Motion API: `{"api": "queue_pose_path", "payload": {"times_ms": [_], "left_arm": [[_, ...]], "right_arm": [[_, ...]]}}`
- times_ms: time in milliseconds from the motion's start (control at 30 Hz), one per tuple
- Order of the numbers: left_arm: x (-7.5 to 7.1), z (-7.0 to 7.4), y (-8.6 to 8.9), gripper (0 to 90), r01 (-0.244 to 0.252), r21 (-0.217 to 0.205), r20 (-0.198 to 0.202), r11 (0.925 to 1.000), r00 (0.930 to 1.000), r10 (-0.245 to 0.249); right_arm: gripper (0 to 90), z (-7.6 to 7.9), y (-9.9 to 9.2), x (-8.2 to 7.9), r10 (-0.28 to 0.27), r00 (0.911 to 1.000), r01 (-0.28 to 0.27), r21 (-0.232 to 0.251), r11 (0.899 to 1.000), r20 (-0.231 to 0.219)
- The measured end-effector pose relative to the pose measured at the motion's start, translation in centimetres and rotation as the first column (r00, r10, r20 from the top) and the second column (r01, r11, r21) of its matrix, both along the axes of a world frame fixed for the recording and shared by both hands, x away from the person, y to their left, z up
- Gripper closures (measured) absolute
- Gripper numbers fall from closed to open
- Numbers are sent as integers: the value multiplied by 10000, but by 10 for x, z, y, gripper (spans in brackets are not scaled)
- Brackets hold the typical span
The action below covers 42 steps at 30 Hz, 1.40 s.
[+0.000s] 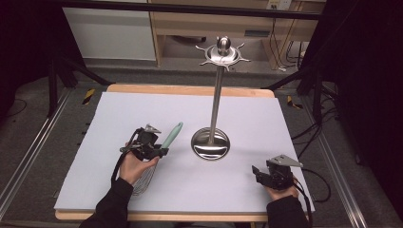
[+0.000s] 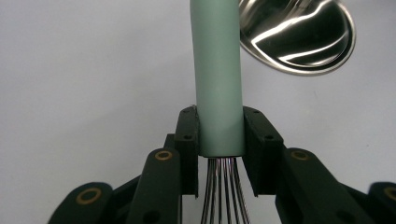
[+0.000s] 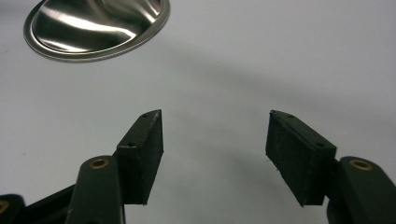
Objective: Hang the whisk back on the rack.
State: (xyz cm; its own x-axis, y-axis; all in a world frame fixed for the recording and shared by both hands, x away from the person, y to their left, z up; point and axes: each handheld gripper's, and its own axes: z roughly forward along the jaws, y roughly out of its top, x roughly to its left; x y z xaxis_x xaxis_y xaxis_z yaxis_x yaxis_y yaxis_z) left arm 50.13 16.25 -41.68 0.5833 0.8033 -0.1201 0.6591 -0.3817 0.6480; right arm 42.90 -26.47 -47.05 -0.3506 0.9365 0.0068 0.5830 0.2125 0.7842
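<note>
A whisk with a pale green handle [image 1: 172,135] lies on the white table sheet, its wire head [image 1: 146,176] toward the person. My left gripper [image 1: 159,151] is shut on the lower end of that handle [image 2: 218,70], just above the wires [image 2: 222,191]. A steel utensil stand has a round base [image 1: 210,143], a tall pole [image 1: 216,97] and a hooked top [image 1: 222,52]. Its base edge [image 2: 299,35] lies just right of the handle. My right gripper [image 1: 256,171] rests at the front right, open, nothing between its fingertips [image 3: 215,140].
The white sheet [image 1: 123,109] covers a wooden table [image 1: 190,89]. The stand's base [image 3: 93,28] lies ahead and left of the right gripper. Black frames and cables flank the table, with a wooden cabinet [image 1: 204,23] beyond it.
</note>
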Motion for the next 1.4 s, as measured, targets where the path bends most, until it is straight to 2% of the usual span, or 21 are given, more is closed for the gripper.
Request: {"api": "queue_pose_path", "payload": {"times_ms": [100, 133, 167, 233, 300, 333, 367, 500, 733, 767, 867, 1167, 1233, 1300, 1333, 1400], "left_arm": [[-5, 5, 4, 689, -41, -226, 341, 9997, 9994, 49], [-5, 5, 4, 689, -41, -226, 341, 9997, 9994, 49], [-9, 10, 9, 689, -64, -480, 617, 9988, 9981, 94], [-11, 11, 11, 689, -96, -610, 730, 9981, 9972, 140], [-16, 16, 18, 689, -181, -939, 1056, 9954, 9940, 280], [-16, 16, 18, 690, -181, -939, 1056, 9954, 9940, 280], [-19, 19, 23, 690, -199, -1150, 1209, 9932, 9921, 339], [-24, 24, 31, 690, -262, -1478, 1544, 9887, 9868, 492], [-27, 31, 39, 690, -357, -1737, 1933, 9841, 9787, 696], [-29, 33, 41, 691, -367, -1812, 2083, 9828, 9752, 749], [-31, 36, 43, 691, -357, -1926, 2255, 9806, 9710, 797], [-38, 47, 51, 691, -360, -2225, 2578, 9743, 9616, 944], [-41, 52, 53, 690, -326, -2318, 2768, 9722, 9559, 981], [-41, 54, 53, 690, -306, -2354, 2810, 9714, 9547, 982], [-43, 57, 55, 690, -278, -2463, 2979, 9688, 9490, 1030], [-44, 61, 56, 690, -265, -2590, 3118, 9655, 9438, 1096]], "right_arm": [[370, 0, 0, 0, 2, 10000, -2, 9, 10000, -2], [370, 0, 0, 0, 13, 10000, -13, 11, 10000, 15], [370, 0, 0, 0, 19, 10000, -19, 0, 10000, 30], [370, 0, 0, 0, 0, 10000, 0, 11, 10000, 16], [369, 0, 0, 0, 2, 10000, -2, 25, 10000, 18], [369, 0, 0, 0, 2, 10000, -2, 25, 10000, 18], [370, 0, 0, 0, 15, 10000, -15, 27, 10000, 27], [370, 0, 0, 0, 31, 10000, -31, 50, 10000, 20], [370, 0, 1, 0, 61, 10000, -61, 26, 10000, 71], [369, 0, 1, -1, 55, 10000, -55, 26, 10000, 58], [370, 0, 1, -1, 66, 9999, -66, 35, 10000, 84], [370, 1, 1, -1, 90, 9999, -90, 19, 10000, 105], [369, 1, 1, -1, 89, 9999, -90, 38, 10000, 143], [369, 1, 1, -1, 86, 9998, -87, 41, 10000, 152], [368, 2, 1, -1, 75, 9998, -76, 79, 9999, 157], [367, 2, 2, -1, 73, 9998, -74, 76, 9999, 160]]}}
